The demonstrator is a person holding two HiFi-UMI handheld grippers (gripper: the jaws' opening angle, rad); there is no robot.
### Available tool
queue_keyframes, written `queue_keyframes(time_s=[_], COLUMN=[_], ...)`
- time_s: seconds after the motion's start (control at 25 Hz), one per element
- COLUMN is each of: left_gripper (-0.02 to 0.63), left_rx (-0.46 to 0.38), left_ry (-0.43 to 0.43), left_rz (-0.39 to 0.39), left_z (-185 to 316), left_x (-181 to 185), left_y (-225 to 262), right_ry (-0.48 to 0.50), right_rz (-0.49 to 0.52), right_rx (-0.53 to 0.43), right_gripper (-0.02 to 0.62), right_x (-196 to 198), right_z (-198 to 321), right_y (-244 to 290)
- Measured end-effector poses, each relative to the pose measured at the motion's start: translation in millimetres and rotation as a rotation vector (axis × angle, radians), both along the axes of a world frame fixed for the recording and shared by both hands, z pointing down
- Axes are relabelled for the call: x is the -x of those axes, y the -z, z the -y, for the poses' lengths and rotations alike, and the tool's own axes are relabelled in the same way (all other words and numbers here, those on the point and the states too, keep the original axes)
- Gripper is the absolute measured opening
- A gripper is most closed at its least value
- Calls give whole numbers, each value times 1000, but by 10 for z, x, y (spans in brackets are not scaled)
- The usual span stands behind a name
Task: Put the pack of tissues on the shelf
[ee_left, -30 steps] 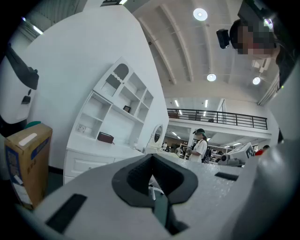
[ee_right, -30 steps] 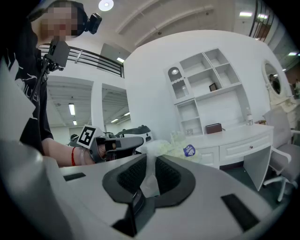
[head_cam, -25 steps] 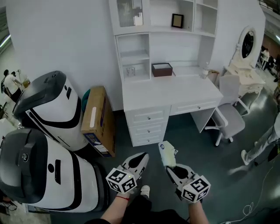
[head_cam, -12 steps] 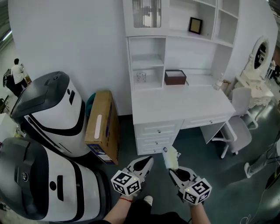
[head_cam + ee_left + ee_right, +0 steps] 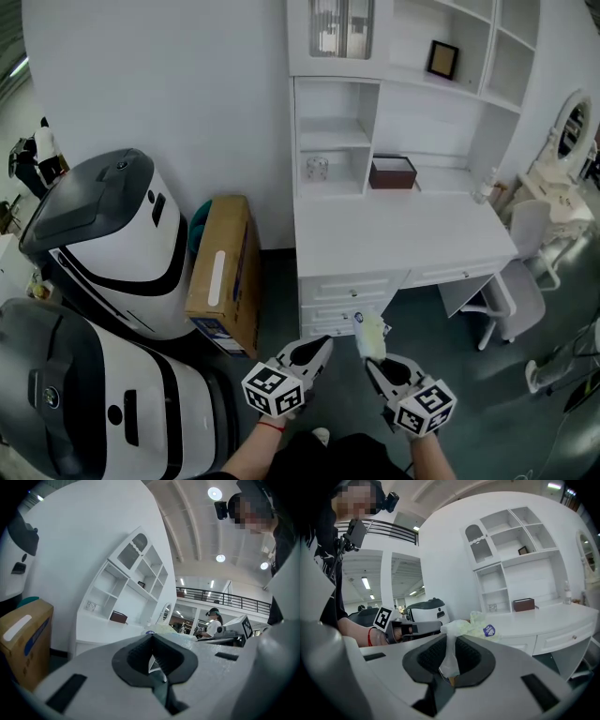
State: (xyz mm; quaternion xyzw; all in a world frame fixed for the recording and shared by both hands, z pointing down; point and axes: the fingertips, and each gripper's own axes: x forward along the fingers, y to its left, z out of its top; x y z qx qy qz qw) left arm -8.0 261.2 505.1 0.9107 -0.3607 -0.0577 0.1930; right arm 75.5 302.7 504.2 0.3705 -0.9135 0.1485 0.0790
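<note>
Machines point(image 5: 98, 239) take up the most room: two bulky white-and-black ones stand on the floor off to the left of the left hand-held gripper point(image 5: 322, 345), one behind the other. Straight ahead of both hand-held grippers runs a broad white surface point(image 5: 403, 232), bare across its middle. Its drawers point(image 5: 352, 291) face the hand-held grippers just beyond their tips. At the back of the surface rises the shelf point(image 5: 334, 142) section, a stack of open white compartments that climbs out of the top of the head view. A cardboard box point(image 5: 223, 272) stands on end between the machines and the drawers, ahead and left of the left hand-held gripper. A white chair point(image 5: 511, 292) stands ahead and to the right of the right hand-held gripper point(image 5: 375, 360). Near the back of the surface, well beyond both hand-held grippers, rests a dark brown box point(image 5: 393, 172). A small dark picture frame point(image 5: 442, 59) stands in a compartment higher up. The pack of tissues point(image 5: 371, 334) is on no furniture at all. It sticks out forward from the right hand-held gripper, whose jaws pinch the loose end of its pale wrapper, and a round blue label point(image 5: 489, 630) shows on the pack. The left hand-held gripper, just to the left of it, has its jaws brought together with nothing between them.
</note>
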Motion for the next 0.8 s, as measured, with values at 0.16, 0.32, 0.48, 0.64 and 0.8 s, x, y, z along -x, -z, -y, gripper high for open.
queue_keyframes(time_s=[0.16, 0.32, 0.48, 0.64, 0.8], left_gripper=[5, 5, 5, 5, 5], left_rx=[3, 6, -8, -14, -5], left_ry=[-2, 13, 41, 64, 90], left_rz=[0, 3, 17, 24, 23], left_z=[102, 287, 606, 982, 1403], left_x=[8, 28, 35, 53, 23], left_y=[-36, -80, -46, -13, 3], right_ry=[-1, 11, 39, 89, 131], right_rz=[-2, 3, 22, 29, 28], right_rx=[1, -11, -24, -16, -9], right_gripper=[49, 49, 49, 49, 49], right_x=[-8, -11, 8, 106, 144], right_z=[144, 403, 776, 1164, 1569], right_y=[-15, -28, -9, -36, -6])
